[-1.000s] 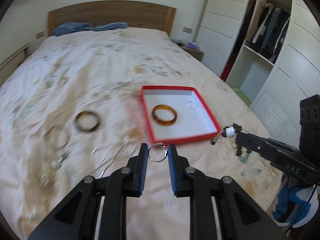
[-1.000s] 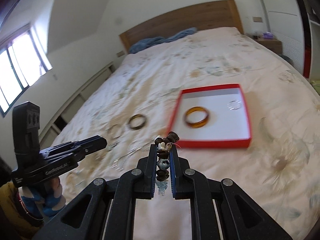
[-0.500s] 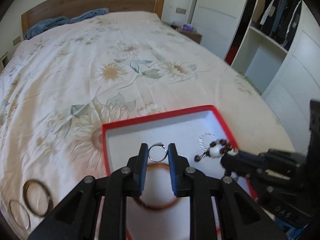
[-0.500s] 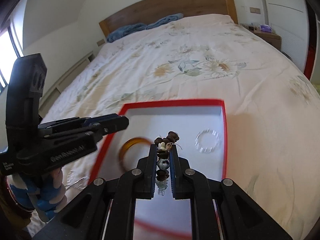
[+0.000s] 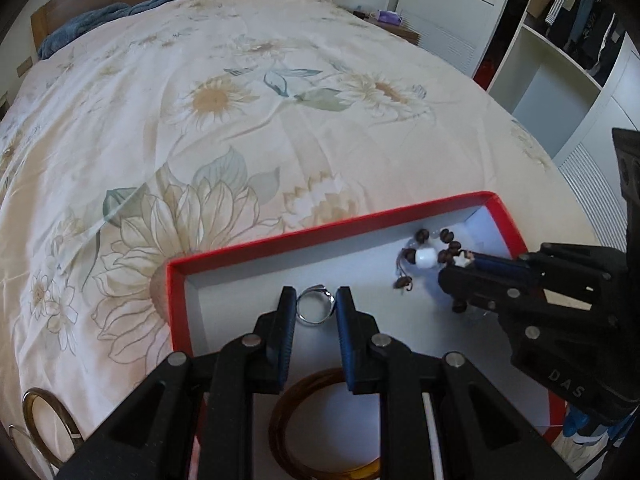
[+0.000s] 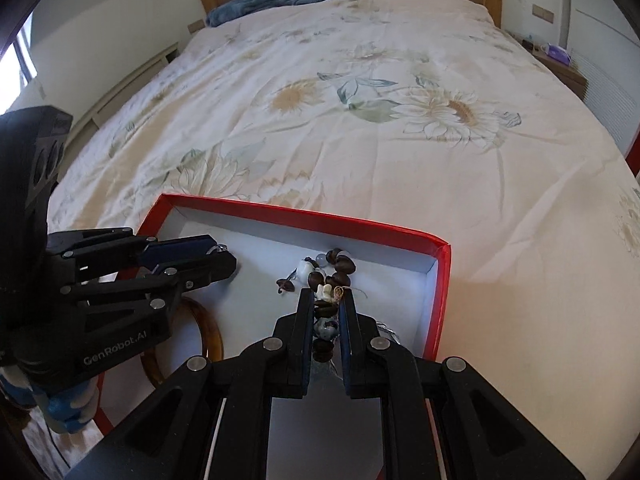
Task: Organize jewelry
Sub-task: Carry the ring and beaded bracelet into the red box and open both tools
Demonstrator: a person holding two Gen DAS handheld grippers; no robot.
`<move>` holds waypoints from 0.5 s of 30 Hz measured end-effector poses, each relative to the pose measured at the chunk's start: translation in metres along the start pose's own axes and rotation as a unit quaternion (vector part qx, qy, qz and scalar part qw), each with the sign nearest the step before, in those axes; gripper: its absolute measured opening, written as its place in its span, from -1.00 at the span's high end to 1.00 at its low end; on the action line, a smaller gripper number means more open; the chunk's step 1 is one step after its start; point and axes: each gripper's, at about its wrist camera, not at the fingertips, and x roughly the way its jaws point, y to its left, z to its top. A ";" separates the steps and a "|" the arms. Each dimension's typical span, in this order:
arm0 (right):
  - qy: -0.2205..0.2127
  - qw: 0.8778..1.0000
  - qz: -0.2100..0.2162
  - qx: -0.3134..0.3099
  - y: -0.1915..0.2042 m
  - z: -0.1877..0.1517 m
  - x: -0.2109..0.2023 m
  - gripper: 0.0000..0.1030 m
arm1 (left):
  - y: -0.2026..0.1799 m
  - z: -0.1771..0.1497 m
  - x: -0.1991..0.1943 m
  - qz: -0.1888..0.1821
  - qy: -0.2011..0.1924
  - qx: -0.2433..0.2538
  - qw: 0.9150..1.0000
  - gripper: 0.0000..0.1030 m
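Observation:
A red-rimmed white tray (image 5: pixel 320 232) (image 6: pixel 304 216) lies on the flowered bedspread. My left gripper (image 5: pixel 315 298) is shut on a silver ring (image 5: pixel 314 308) and holds it over the tray's far left part. My right gripper (image 6: pixel 325 300) is shut on a brown bead bracelet (image 6: pixel 326 312) with a white bead (image 5: pixel 425 258); its loose end rests on the tray floor near the far right corner. An amber bangle (image 5: pixel 320 428) (image 6: pixel 208 332) lies in the tray under the grippers. The right gripper also shows in the left wrist view (image 5: pixel 466 266), the left one in the right wrist view (image 6: pixel 222 254).
A dark bangle (image 5: pixel 44 424) and a thin hoop lie on the bedspread left of the tray. A clear bracelet (image 6: pixel 386 330) peeks out beside my right fingers. Blue pillows (image 6: pixel 288 0) and a wooden headboard are at the far end. A wardrobe (image 5: pixel 560 48) stands on the right.
Both grippers have moved forward and down over the tray, each still holding its piece. The bracelet's loose end now touches the tray floor.

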 end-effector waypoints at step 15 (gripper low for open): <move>-0.012 1.000 -0.007 -0.023 0.005 -0.008 0.004 0.62 | -0.003 -0.005 0.001 0.013 -0.009 -0.001 1.000 0.62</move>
